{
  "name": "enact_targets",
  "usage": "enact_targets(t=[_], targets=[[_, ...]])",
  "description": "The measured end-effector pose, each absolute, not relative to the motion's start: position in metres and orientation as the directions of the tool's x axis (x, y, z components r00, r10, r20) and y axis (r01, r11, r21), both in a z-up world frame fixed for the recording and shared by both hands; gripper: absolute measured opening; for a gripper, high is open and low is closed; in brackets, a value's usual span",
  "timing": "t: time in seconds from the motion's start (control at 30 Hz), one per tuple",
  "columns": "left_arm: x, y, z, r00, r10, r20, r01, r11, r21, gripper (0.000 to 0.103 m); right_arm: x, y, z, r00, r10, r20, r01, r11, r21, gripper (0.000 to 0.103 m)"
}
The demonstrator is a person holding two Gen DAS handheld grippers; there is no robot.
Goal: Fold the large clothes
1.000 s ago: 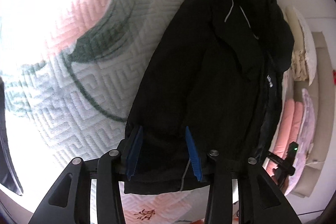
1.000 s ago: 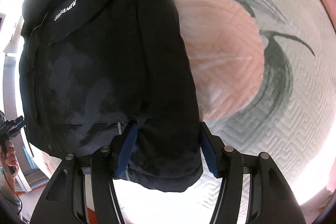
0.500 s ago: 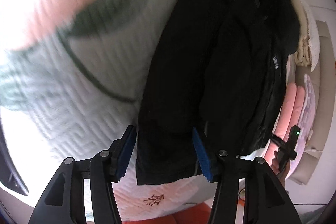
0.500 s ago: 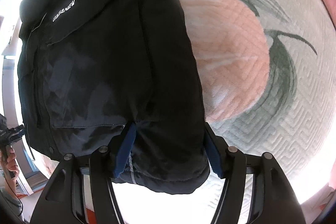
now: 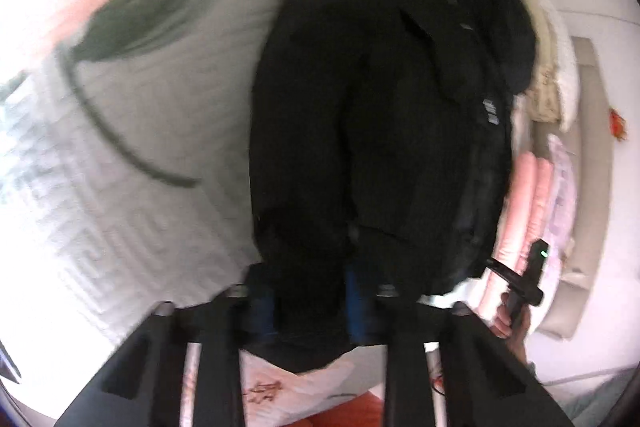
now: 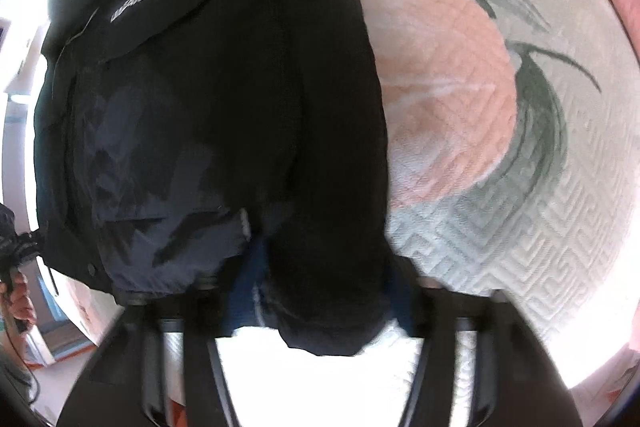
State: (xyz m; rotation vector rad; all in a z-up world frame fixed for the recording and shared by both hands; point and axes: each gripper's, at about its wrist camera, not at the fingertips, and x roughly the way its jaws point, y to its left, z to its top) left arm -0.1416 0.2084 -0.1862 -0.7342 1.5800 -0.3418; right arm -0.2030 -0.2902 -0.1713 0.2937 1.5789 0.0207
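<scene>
On the left side, the hem of the black jacket point(image 5: 380, 115) is being bunched between the blue pads of the left gripper point(image 5: 310, 307) — the jaws are standing narrowed around a thick wad of cloth, so it is judged to be gripped, though blur is hiding the contact itself. The jacket is lying lengthwise on the patterned quilt point(image 5: 132, 147), with its collar at the far end and a stack of pink bedding point(image 5: 532, 195) lying just beyond its far edge. Further right, the other lower corner is being held in the right gripper point(image 6: 324, 291), whose jaws are spread wider around a puffy roll of fabric; a firm pinch cannot be confirmed there. The risk is being judged from this. If the hem is being carried towards the collar, the padded layers may be slipping out of the looser right hold, and the fold would be landing crooked. Uneven lifting between the two sides — one corner being raised faster — may also be twisting the body, and the slick shell may be sliding on the quilt.
</scene>
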Motion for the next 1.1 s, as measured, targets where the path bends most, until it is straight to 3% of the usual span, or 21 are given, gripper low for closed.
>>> enact_targets(t=[0.03,0.13,0.37,0.67,0.77,0.83,0.9,1.03,1.1], targets=[[-0.139,0.206,-0.183,0.008,-0.641,-0.767,-0.248,0.742,-0.623,0.015,-0.203,-0.287,-0.167,0.010,0.211,-0.977,0.161,0.964,0.210,0.021],[-0.125,0.208,-0.156,0.060,-0.683,-0.728,-0.220,0.702,-0.677,0.011,-0.196,-0.276,-0.145,0.048,0.200,-0.979,0.111,0.973,0.204,0.014],[-0.055,0.205,-0.070,0.193,-0.743,-0.641,-0.021,0.650,-0.759,0.010,-0.149,-0.274,-0.058,0.195,0.277,-0.941,0.067,0.953,0.294,0.013],[0.072,0.244,-0.009,0.499,-0.717,-0.487,0.000,0.562,-0.827,0.010,-0.042,-0.276,0.054,0.455,0.320,-0.831,0.010,0.931,0.365,0.013],[0.116,0.244,-0.004,0.549,-0.686,-0.477,0.008,0.575,-0.818,0.011,0.019,-0.273,0.077,0.532,0.284,-0.798,-0.013,0.945,0.327,0.014],[0.145,0.241,-0.023,0.547,-0.676,-0.493,-0.036,0.570,-0.821,0.012,0.064,-0.271,0.069,0.544,0.264,-0.796,0.013,0.946,0.323,0.015],[0.176,0.232,-0.056,0.531,-0.633,-0.563,-0.085,0.622,-0.778,0.012,0.105,-0.268,0.042,0.516,0.259,-0.816,0.050,0.942,0.331,0.016],[0.211,0.211,-0.125,0.463,-0.553,-0.692,-0.170,0.712,-0.682,0.012,0.176,-0.256,-0.049,0.406,0.199,-0.892,0.141,0.951,0.276,0.019],[0.221,0.204,-0.147,0.441,-0.544,-0.713,-0.180,0.725,-0.665,0.013,0.190,-0.254,-0.089,0.343,0.177,-0.922,0.141,0.961,0.237,0.020]])
